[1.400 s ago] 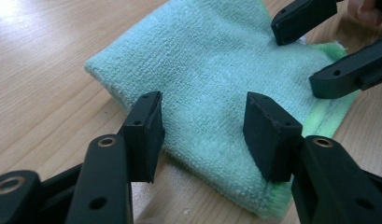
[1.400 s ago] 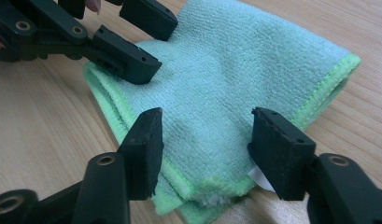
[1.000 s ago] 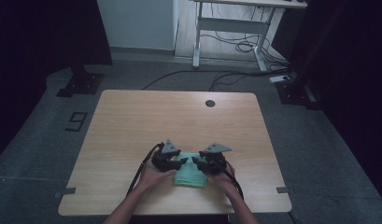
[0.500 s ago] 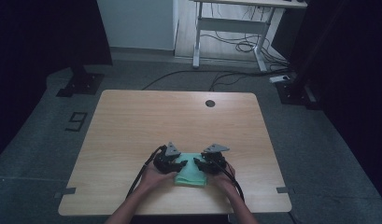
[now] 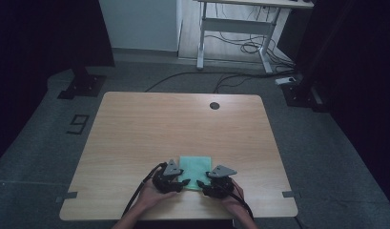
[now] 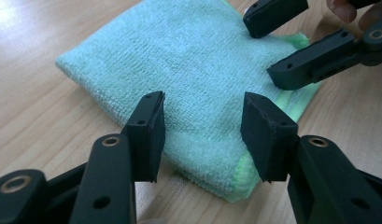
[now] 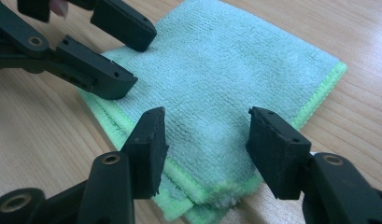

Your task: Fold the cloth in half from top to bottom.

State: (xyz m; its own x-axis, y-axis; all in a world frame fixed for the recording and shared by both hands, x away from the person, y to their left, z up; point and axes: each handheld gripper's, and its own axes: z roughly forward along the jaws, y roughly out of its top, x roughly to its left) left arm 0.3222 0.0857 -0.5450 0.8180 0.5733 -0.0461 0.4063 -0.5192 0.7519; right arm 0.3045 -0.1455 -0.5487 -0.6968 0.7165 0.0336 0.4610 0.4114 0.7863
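A folded light-green cloth (image 5: 195, 164) lies flat on the wooden table (image 5: 183, 119) near its front edge. My left gripper (image 5: 184, 182) hovers over the cloth's near left corner, open, with only cloth (image 6: 179, 56) beneath the gap of its jaws (image 6: 202, 116). At the near right corner my right gripper (image 5: 200, 183) stands open too. Its jaws have just been opening, and the cloth (image 7: 226, 60) lies under them (image 7: 205, 123), untouched by the pads. Each gripper view also shows the other gripper: the right (image 6: 282, 44) and the left (image 7: 128, 56).
A dark round hole (image 5: 214, 105) sits near the table's far edge. Beyond the table, a white desk frame (image 5: 233, 28) and floor cables (image 5: 192, 78) stand at the back. Bare wood stretches from the cloth to the far edge.
Both hands have drawn back toward the table's front edge, uncovering the far part of the cloth. The cloth itself has stayed where it was.
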